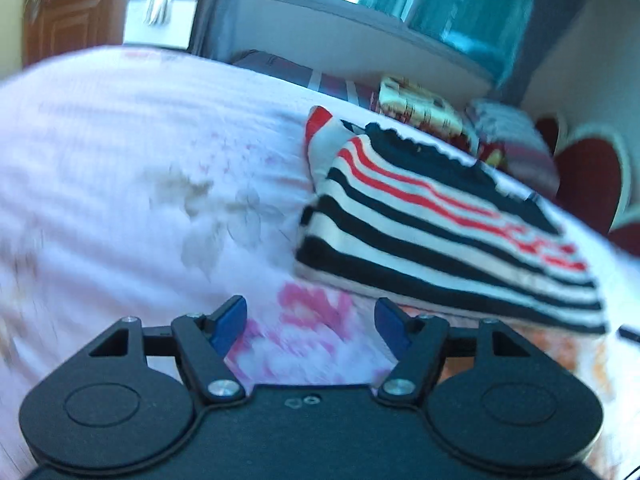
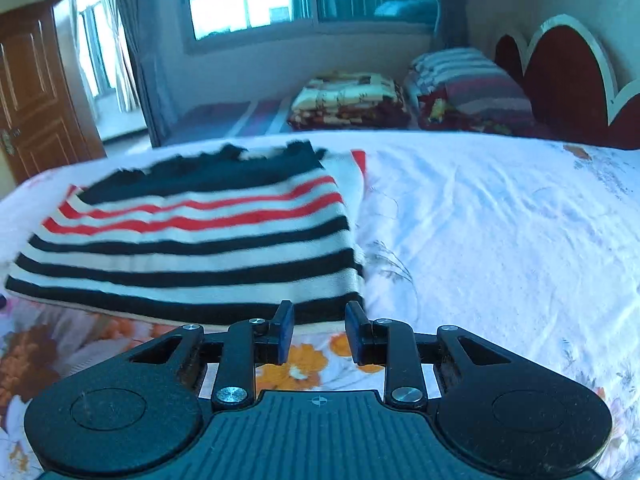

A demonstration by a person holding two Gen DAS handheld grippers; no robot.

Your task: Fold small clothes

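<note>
my left gripper (image 1: 310, 322): blue pads wide apart, holding nothing
my right gripper (image 2: 319, 332): pads parted — nothing between them
black, white and red striped knit top (image 2: 192, 240): folded on the white floral bedsheet (image 2: 500, 220), at 11 o'clock

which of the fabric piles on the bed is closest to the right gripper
The striped garment, black, white and red, lies just ahead of the right gripper. The floral folded blanket and striped bedding sit far back by the headboard.

You are looking at a small striped knit garment (image 1: 448, 236) lying folded and flat on the bed, black, white and red bands running across it. It is sitting ahead and to the right of your left claw (image 1: 310, 322), apart from it. It is lying just ahead and left of your right claw (image 2: 319, 326), its near black edge close to the fingertips.
</note>
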